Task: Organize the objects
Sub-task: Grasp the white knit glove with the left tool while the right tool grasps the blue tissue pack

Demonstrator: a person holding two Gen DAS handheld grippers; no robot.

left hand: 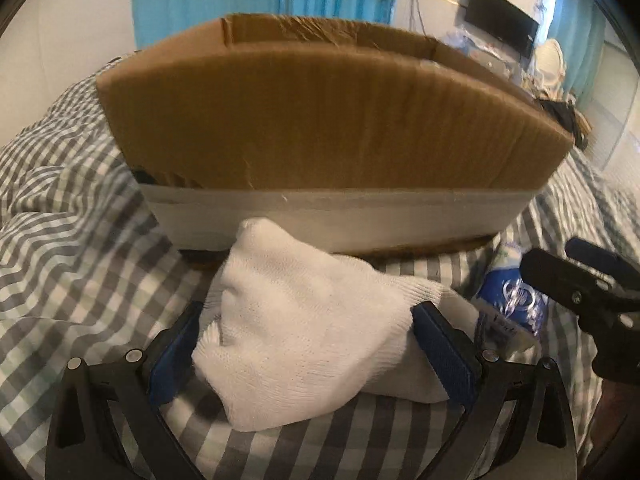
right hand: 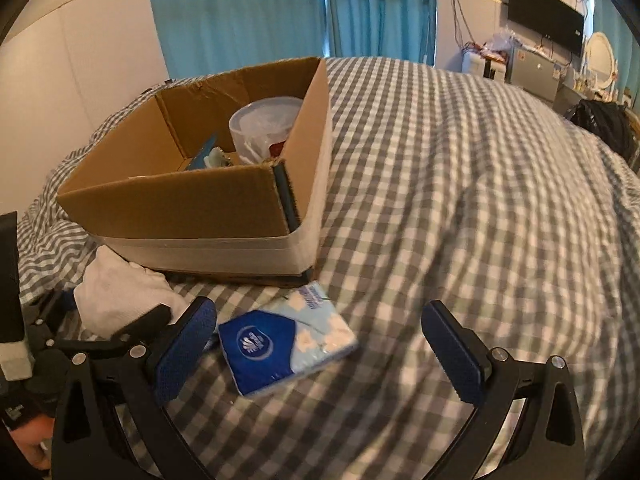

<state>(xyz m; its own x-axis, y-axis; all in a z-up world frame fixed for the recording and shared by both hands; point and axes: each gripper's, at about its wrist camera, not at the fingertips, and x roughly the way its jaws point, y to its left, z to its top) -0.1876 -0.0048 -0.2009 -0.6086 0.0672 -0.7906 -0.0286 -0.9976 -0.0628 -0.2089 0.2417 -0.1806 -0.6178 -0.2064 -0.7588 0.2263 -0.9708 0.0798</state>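
A white knitted sock (left hand: pixel 304 336) lies bunched on the checked bed cover in front of a cardboard box (left hand: pixel 320 120). My left gripper (left hand: pixel 308 340) has its blue pads on both sides of the sock, closed on it. The sock also shows in the right wrist view (right hand: pixel 120 292), with the left gripper (right hand: pixel 100 332) around it. The open box (right hand: pixel 192 204) holds a clear plastic tub (right hand: pixel 264 128) and other small items. A blue tissue pack (right hand: pixel 288 344) lies on the cover between the fingers of my right gripper (right hand: pixel 320 356), which is open and empty.
The grey and white checked bed cover (right hand: pixel 460 220) stretches wide to the right of the box. Blue curtains (right hand: pixel 288 8) hang behind. A wall TV (right hand: pixel 544 16), a laptop and clutter stand at the far right.
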